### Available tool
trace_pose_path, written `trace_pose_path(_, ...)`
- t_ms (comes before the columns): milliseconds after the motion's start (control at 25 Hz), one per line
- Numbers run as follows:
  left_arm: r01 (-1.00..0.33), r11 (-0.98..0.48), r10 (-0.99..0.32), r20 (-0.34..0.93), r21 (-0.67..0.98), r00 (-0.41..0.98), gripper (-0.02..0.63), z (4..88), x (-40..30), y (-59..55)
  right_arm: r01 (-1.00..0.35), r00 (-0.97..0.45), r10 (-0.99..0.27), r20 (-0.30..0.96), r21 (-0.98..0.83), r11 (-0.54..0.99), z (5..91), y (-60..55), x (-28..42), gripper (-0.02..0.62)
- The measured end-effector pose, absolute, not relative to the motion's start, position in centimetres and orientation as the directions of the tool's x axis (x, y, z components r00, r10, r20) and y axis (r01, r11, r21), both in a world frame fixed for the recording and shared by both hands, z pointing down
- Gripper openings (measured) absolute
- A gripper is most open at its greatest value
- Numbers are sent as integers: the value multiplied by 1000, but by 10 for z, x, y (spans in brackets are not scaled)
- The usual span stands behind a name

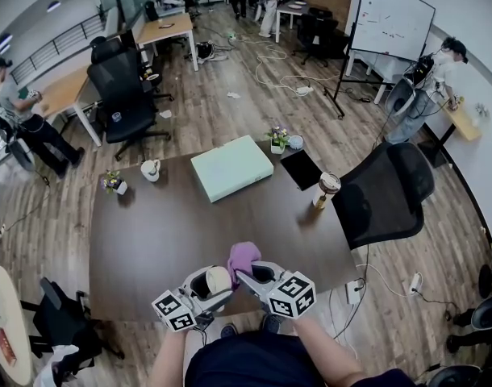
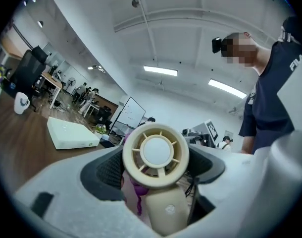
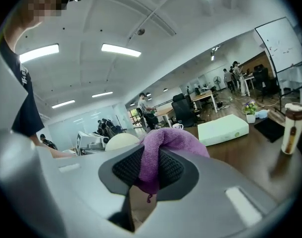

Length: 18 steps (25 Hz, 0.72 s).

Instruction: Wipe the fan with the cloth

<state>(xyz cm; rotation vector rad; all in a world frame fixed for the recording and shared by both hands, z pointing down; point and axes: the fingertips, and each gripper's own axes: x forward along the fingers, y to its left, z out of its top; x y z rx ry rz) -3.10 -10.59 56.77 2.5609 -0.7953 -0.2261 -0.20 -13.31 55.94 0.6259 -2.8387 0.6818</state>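
Observation:
A small cream hand fan (image 2: 156,152) with a round grille sits clamped between the jaws of my left gripper (image 2: 158,175), its handle pointing down; in the head view the fan (image 1: 216,280) is at the table's near edge. My right gripper (image 3: 148,170) is shut on a purple cloth (image 3: 166,145) that bulges out over the pads. In the head view the purple cloth (image 1: 243,255) lies against the fan's right side, with the left gripper (image 1: 204,285) and the right gripper (image 1: 254,276) facing each other. A bit of purple shows behind the fan in the left gripper view.
On the dark brown table (image 1: 165,232) lie a pale green box (image 1: 231,167), a black tablet (image 1: 302,168), a coffee cup (image 1: 327,187), a white mug (image 1: 151,169) and two small flower pots (image 1: 113,183). A black office chair (image 1: 387,190) stands at the right.

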Motion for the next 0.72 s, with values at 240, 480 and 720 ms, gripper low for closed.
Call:
trace_pose_path(240,-644,-706,-598,239,293,765,376,617,-34,-109,-515,-836,-385,390,-317,797,603,-131,9,80)
trace_pose_path(480,-712,-685,-582,476,151,660,376,673,-42,-106,-573,-753,-393,527,-234,785,652,-123,17,81)
trace_pose_path(720,-744,-663,-536,646,77,544,376,737,-56,-109,-613,-711,-382,591,-254,748,688,-122,21,81)
